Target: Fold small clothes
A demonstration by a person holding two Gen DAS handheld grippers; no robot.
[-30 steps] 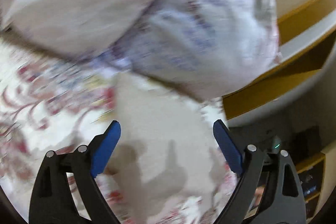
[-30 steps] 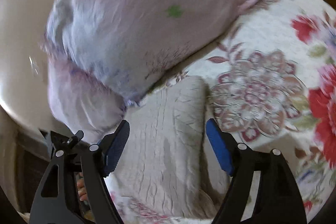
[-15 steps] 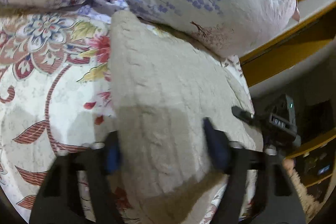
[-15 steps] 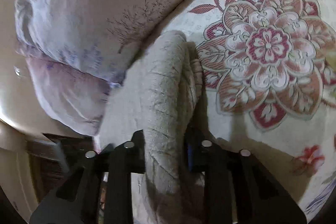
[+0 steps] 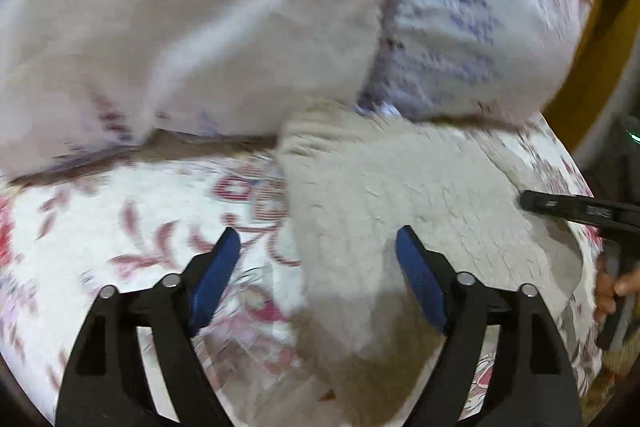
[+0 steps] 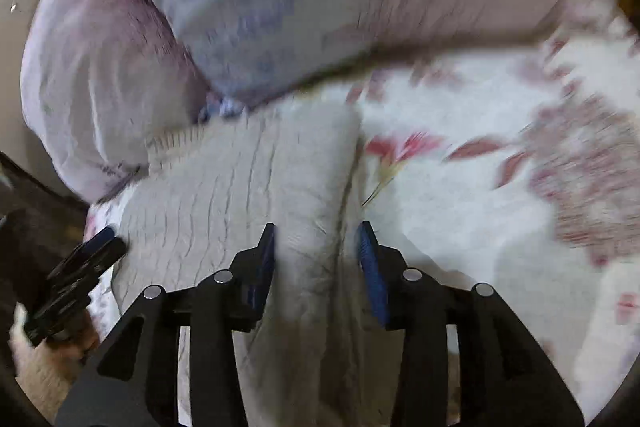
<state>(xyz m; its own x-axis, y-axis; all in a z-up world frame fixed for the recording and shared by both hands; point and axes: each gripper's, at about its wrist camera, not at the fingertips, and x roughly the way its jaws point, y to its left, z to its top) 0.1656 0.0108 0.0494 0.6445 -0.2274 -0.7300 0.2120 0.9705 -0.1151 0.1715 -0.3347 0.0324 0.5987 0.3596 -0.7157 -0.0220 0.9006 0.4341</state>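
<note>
Pillows (image 5: 240, 27) behind — bedspread (image 6: 480, 207) rightward

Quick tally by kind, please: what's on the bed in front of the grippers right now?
Beige knitted garment: 1
Pillows: 2, one pinkish, one with blue print
Floral bedspread: 1
Grippers: 2, left open, right with ridged cloth between its fingers, grip unclear
Total: 6

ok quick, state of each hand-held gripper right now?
Left hand-held gripper: open, holding nothing, over the beige garment's edge.
Right hand-held gripper: closed partway around a raised fold of the garment.
</note>
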